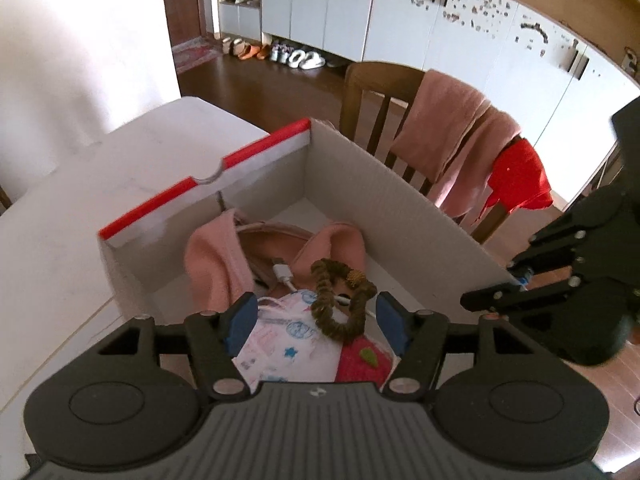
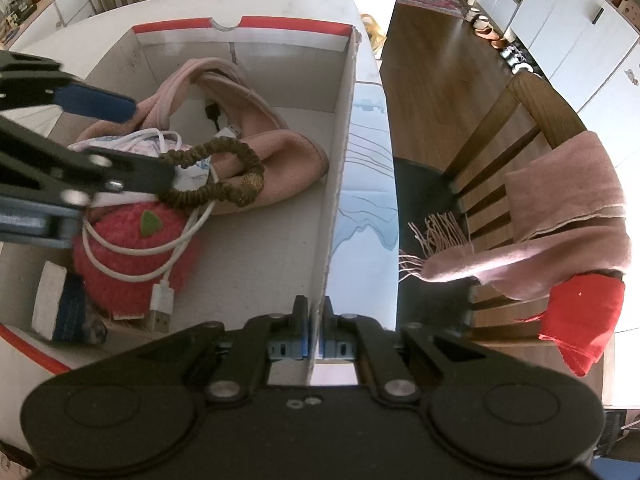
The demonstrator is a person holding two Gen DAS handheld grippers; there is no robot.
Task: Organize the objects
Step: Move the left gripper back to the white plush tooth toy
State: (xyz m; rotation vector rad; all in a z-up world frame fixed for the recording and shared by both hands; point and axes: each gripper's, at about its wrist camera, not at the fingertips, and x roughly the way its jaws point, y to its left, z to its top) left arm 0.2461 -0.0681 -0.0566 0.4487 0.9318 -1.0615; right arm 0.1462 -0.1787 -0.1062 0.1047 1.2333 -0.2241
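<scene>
A: Left wrist view?
B: I see the left gripper (image 1: pixel 316 316) spread, pads clear of everything — nothing pinched. Brown scrunchie (image 1: pixel 340 300) lies between the fingers, on the patterned mask (image 1: pixel 280 340) inside the cardboard box (image 1: pixel 384 184). Pink cloth (image 1: pixel 212 256) behind it.
A: Right wrist view?
B: Right gripper (image 2: pixel 316 320) pressed together on the box's side wall (image 2: pixel 336 184). Scrunchie (image 2: pixel 216 176) rests on the white cable (image 2: pixel 132 268) and red plush (image 2: pixel 132 256), mid-box.

box (image 2: pixel 340 120): 1 | scrunchie (image 2: pixel 216 178): 1 | white cable (image 2: pixel 132 268): 1 | pink slippers (image 2: pixel 280 148): 2 | chair (image 2: pixel 532 120): 1
</scene>
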